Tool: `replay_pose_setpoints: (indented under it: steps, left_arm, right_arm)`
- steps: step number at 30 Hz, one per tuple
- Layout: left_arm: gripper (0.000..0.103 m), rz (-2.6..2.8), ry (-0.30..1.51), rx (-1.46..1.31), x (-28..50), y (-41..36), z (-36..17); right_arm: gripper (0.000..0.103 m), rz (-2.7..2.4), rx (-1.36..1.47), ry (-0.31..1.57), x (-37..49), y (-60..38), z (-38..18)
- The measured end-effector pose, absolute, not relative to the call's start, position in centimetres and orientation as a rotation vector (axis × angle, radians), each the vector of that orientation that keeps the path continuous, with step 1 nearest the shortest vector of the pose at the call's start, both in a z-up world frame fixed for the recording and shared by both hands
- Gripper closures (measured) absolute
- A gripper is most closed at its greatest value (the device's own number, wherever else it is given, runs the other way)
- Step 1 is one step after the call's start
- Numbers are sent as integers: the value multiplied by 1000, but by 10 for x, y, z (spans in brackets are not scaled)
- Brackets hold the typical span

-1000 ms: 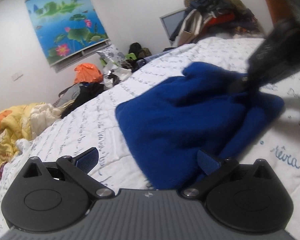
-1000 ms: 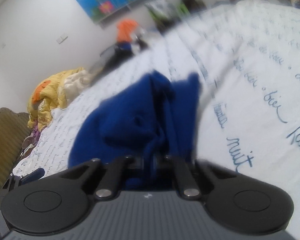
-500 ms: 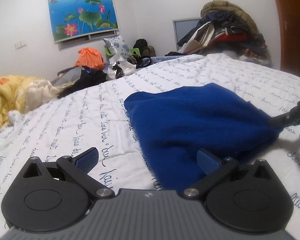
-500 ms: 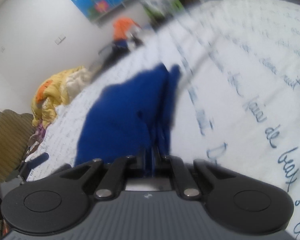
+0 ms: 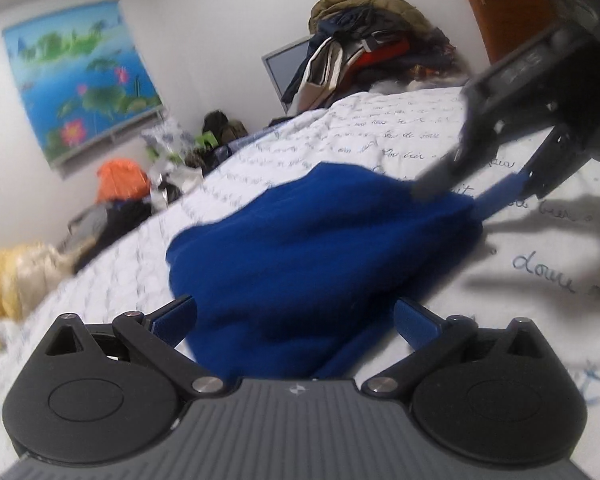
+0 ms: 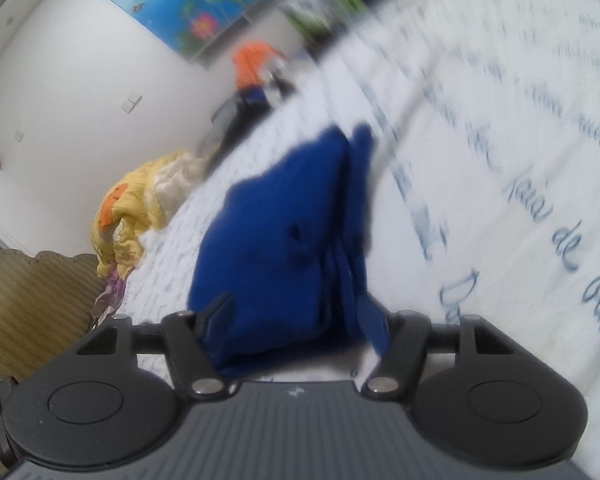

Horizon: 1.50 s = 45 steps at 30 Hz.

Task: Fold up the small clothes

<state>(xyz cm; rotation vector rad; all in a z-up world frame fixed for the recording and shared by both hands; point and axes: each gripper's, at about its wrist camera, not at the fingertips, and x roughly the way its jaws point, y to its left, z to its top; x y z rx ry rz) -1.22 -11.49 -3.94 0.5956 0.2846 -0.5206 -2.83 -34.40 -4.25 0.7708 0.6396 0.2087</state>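
A small blue fleece garment (image 5: 312, 256) lies bunched and partly folded on the white bedspread (image 5: 520, 280); it also shows in the right wrist view (image 6: 284, 240). My left gripper (image 5: 296, 316) is open, its fingers on either side of the garment's near edge. My right gripper (image 6: 296, 316) is open with the garment's near end between its fingers. It appears in the left wrist view (image 5: 456, 196) at the garment's far right corner, fingers spread. Both views are blurred.
The bedspread (image 6: 520, 200) has blue handwriting print. A pile of clothes (image 5: 372, 40) and a monitor (image 5: 288, 68) stand beyond the bed. A yellow quilt (image 6: 140, 208), an orange bag (image 5: 122, 180) and clutter lie at the left. A lotus picture (image 5: 80, 88) hangs on the wall.
My right gripper, shut on the garment's corner before, has opened and let it go. My left gripper stays open and has tilted closer over the garment's near edge.
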Motion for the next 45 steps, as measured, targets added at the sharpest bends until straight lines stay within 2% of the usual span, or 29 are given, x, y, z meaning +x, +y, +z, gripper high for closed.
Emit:
replay_pose_setpoints:
  steps: [1,2,3,8,12,18,21,27,30,33,38,43,44,45]
  left_arm:
    - [0,-503,275,609,-11,-121,-41]
    - [0,-482,269,616,-9,-125,-43]
    - [0,-459,261,615,-7,-128,-43]
    - [0,-334,235,576,2,-112,-38]
    - [0,-235,244,502,8,-83,-28]
    - [0,-210,296,487,5,-50,-22]
    - [0,-277,363,335,11,-26,-9]
    - [0,-316,495,83,63,-39,14]
    - [0,-337,554,134,81,-67,7]
    - [0,-376,588,265,71,-83,-11]
    - [0,-459,558,312,40,-66,-30]
    - [0,-392,490,189,61,-75,0]
    - [0,-387,499,178,68,-83,3]
    - [0,-385,515,173,75,-88,1]
  right_arm:
    - [50,201,755,653,-26,-341,-43]
    - [73,192,738,661,-23,-338,-44]
    - [91,184,725,666,-21,-337,-44]
    - [95,201,729,587,-29,-338,-28]
    - [96,202,671,548,-41,-337,-11]
    - [97,140,542,638,-39,-329,-23]
    - [96,42,365,669,-41,-318,-20]
    - [95,97,245,536,-25,-290,18]
    - [95,126,139,557,3,-265,15]
    - [95,107,86,677,22,-256,-10]
    - [95,150,74,695,-6,-271,-21]
    - [87,85,219,581,15,-299,9]
    - [77,78,213,563,25,-300,12]
    - [63,77,212,556,37,-300,13]
